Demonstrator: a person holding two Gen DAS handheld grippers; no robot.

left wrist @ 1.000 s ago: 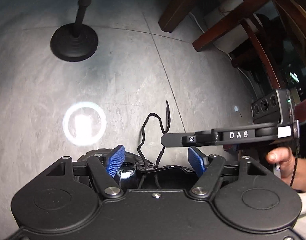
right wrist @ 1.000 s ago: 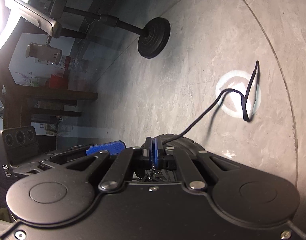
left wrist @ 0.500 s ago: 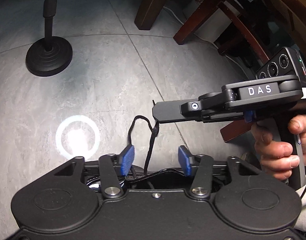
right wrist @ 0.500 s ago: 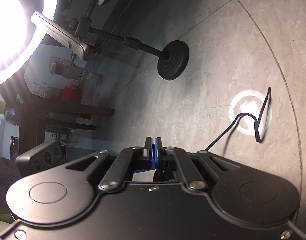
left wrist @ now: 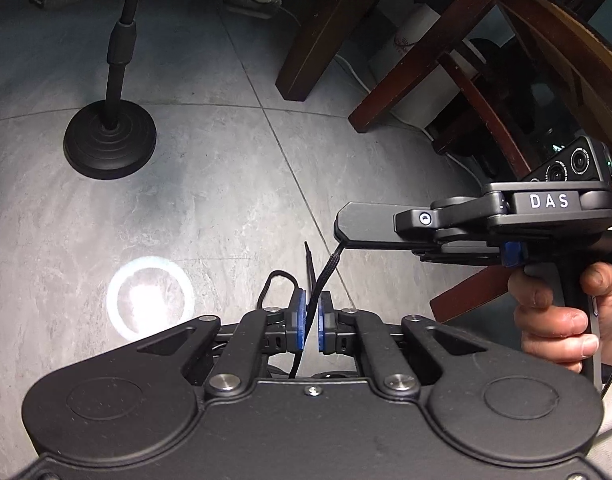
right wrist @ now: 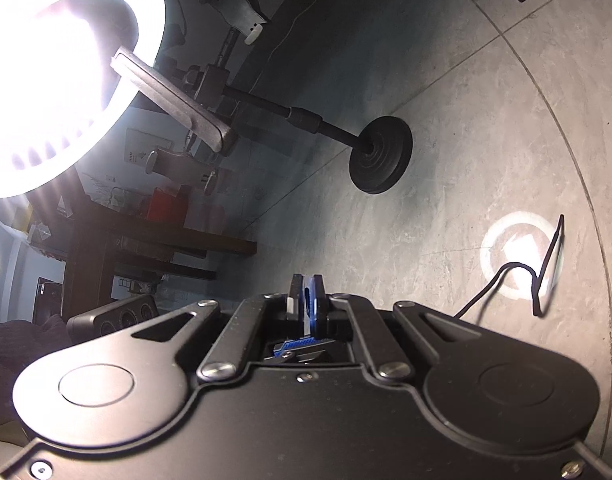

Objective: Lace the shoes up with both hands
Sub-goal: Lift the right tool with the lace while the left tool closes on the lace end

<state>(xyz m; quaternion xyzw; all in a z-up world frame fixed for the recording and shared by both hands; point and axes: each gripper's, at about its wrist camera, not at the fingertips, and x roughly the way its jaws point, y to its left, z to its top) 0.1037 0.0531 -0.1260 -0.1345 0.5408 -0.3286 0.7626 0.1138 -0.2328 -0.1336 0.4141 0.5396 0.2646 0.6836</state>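
1. The left gripper (left wrist: 310, 322) had its blue pads drawn in on the black shoelace (left wrist: 326, 270), which ran up and rightward between them to the right gripper (left wrist: 342, 236).
2. The right gripper's pads (right wrist: 316, 300) were pressed together, pinching that lace (the shoe itself sat hidden below the left gripper).
3. Measured from the left gripper, the lace's free end (left wrist: 308, 256) stood just above, the nearer tool to it.
4. Counted: two grippers, one lace, one lamp stand (left wrist: 109, 144).

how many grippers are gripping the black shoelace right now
2. The left gripper pinches the black shoelace low at centre of its own view; the right gripper holds the same strand higher, to the right. The shoe is hidden.
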